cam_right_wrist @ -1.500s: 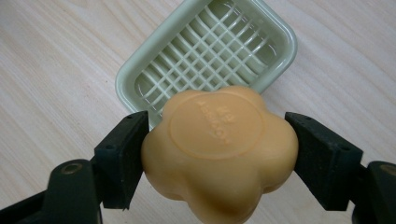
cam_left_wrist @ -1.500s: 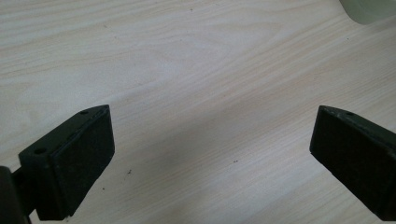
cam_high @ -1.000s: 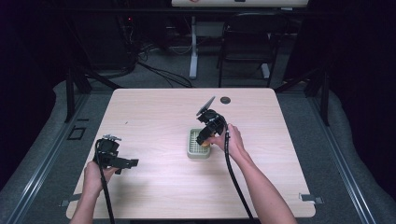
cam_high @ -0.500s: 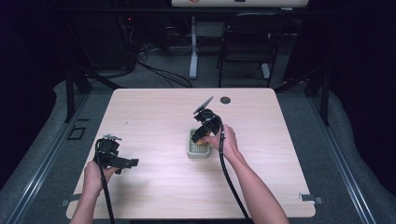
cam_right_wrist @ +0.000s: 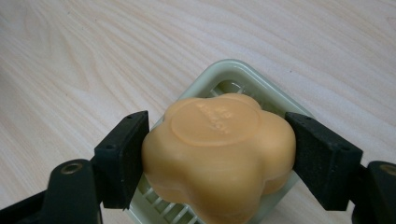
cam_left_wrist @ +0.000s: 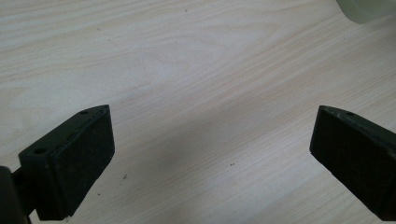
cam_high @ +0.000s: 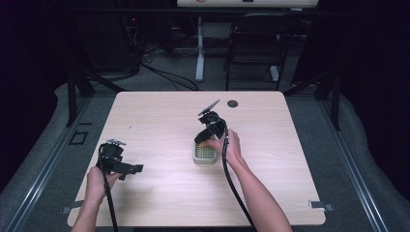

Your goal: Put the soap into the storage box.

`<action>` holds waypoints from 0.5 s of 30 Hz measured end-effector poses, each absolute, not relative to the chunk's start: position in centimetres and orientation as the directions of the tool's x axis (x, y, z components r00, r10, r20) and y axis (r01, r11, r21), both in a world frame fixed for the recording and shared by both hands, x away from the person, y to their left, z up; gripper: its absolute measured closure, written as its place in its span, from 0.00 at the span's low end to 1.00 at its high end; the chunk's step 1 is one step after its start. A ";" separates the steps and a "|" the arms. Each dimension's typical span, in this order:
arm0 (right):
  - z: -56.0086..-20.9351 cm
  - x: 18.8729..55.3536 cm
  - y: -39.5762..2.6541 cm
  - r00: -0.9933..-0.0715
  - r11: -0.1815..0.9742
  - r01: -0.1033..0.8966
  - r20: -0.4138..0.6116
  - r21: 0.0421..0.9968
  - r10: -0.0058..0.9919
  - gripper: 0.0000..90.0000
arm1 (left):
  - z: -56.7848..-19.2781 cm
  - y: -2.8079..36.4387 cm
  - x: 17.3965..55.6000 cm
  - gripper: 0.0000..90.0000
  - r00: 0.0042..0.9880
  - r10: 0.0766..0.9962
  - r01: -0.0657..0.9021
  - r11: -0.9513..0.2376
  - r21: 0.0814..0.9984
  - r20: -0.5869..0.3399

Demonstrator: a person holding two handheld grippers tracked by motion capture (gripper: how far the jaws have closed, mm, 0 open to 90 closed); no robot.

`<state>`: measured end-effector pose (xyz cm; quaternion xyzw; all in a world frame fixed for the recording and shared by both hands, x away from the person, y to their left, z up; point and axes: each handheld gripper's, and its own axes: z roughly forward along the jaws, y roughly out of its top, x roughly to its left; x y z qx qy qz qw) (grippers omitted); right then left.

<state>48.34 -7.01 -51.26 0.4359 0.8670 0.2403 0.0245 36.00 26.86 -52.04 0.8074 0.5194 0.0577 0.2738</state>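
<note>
Jaws of the right gripper (cam_right_wrist: 217, 154) clamp an orange soap (cam_right_wrist: 219, 154), embossing unreadable; left gripper (cam_left_wrist: 210, 158) gapes.

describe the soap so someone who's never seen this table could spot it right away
Near the middle of the pale wooden table sits a light green slatted soap dish. The soap is just above it, clamped between the right gripper's black jaws. It is the one orange, flower-shaped bar, with a round stamped top.
</note>
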 end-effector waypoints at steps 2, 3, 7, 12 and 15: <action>-51.4 48.4 -7.0 -0.613 0.494 0.747 0.175 0.444 0.770 0.27 | -52.1 26.9 36.0 0.00 0.455 0.871 0.806 -0.312 0.503 -0.187; -51.4 48.4 -7.0 -0.613 0.494 0.747 0.175 0.444 0.770 0.27 | -52.1 26.9 36.0 0.00 0.454 0.871 0.807 -0.311 0.502 -0.190; -51.7 48.3 -7.2 -0.606 0.486 0.752 0.178 0.446 0.775 0.27 | -52.0 26.9 36.0 0.00 0.456 0.869 0.806 -0.313 0.502 -0.190; -51.9 48.2 -7.1 -0.613 0.496 0.747 0.169 0.443 0.772 0.27 | -52.0 26.8 36.0 0.00 0.459 0.868 0.805 -0.316 0.502 -0.188; -52.3 47.9 -6.9 -0.610 0.489 0.746 0.168 0.452 0.774 0.27 | -52.0 26.8 36.0 0.00 0.459 0.868 0.806 -0.317 0.500 -0.190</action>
